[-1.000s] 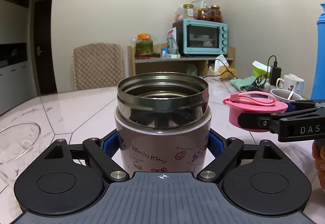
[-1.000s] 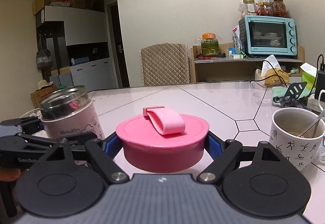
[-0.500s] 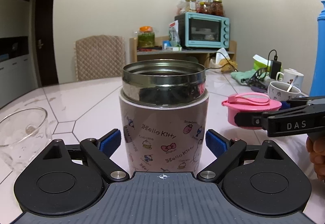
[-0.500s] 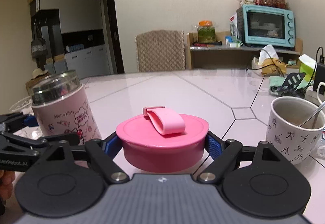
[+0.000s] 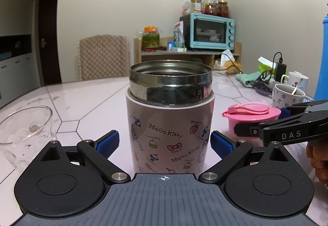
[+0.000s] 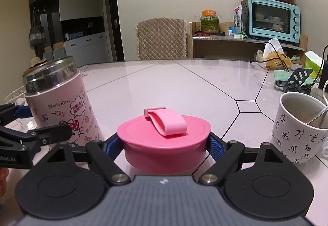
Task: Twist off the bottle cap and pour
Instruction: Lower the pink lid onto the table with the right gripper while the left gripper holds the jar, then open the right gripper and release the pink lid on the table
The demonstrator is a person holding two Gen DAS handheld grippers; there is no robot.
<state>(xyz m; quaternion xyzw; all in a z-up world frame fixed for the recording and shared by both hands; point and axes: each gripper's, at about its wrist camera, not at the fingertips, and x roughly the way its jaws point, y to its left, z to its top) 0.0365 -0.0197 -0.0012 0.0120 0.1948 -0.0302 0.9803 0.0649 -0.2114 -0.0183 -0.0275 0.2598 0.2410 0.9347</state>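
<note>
Our left claw [image 5: 164,142] has just been opening, pads clear of the flask [image 5: 170,121]; only the right view shows our right claw [image 6: 165,145] clamping the pink cap [image 6: 164,142].

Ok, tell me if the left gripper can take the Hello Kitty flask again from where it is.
Probably yes. The left gripper has just been opening, and the flask stands upright between its blue pads, which are clear of its sides. Nothing blocks them.
</note>
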